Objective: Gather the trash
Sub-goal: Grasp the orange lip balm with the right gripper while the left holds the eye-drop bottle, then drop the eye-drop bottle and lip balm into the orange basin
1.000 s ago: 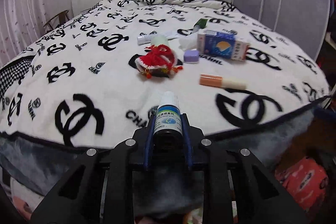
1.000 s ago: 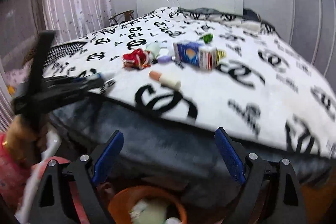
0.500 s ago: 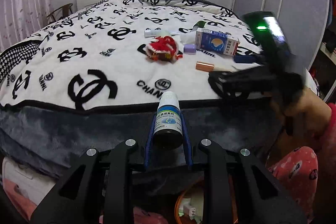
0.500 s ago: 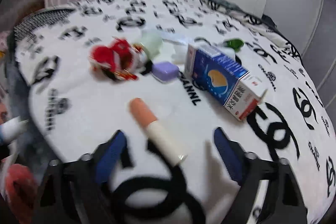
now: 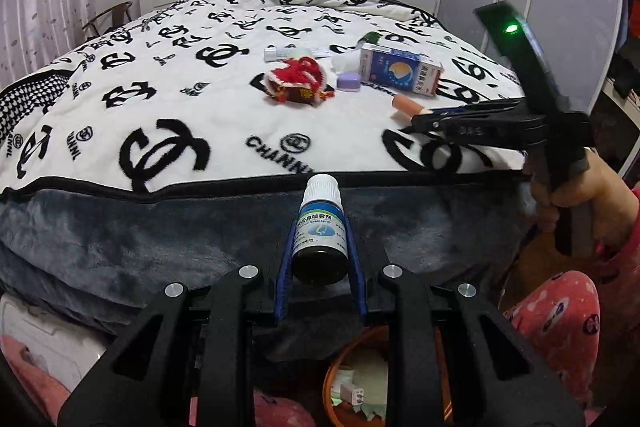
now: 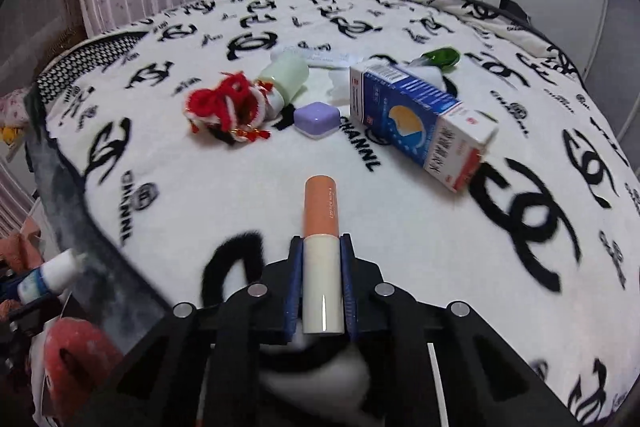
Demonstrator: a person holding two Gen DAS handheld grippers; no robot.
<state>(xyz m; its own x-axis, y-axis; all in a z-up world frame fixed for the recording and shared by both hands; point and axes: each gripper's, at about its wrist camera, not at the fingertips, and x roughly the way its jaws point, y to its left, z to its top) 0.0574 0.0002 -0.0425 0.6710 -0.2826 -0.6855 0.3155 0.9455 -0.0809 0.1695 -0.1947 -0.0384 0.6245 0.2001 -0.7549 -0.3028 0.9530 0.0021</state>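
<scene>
In the left wrist view the left tool (image 5: 320, 259) sits at lower centre, its blue-padded fingers (image 5: 285, 267) closed tight on a small nasal spray bottle (image 5: 320, 231), white cap pointing up the frame. Directly below it, at the bottom edge, an orange bin (image 5: 332, 383) shows between the tool's black arms, with scraps of paper inside. The bottle hangs in front of the grey side of the bed (image 5: 120, 239), above the bin.

In the right wrist view the right tool (image 6: 322, 283) is at lower centre, over the white logo-print blanket (image 6: 400, 227). Its fingers are nearly together, clamped on the cream end of a lip balm tube (image 6: 321, 255); the orange end juts toward the middle of the frame. Whether the tube is lifted off the blanket or touching it is hard to tell.

Up the frame from the tube lie a blue medicine box (image 6: 420, 123) right of centre, a lilac square case (image 6: 316, 119) just beside its left end, a red tasselled pouch (image 6: 224, 107) further left, and a pale green bottle (image 6: 286, 79) touching the pouch.
</scene>
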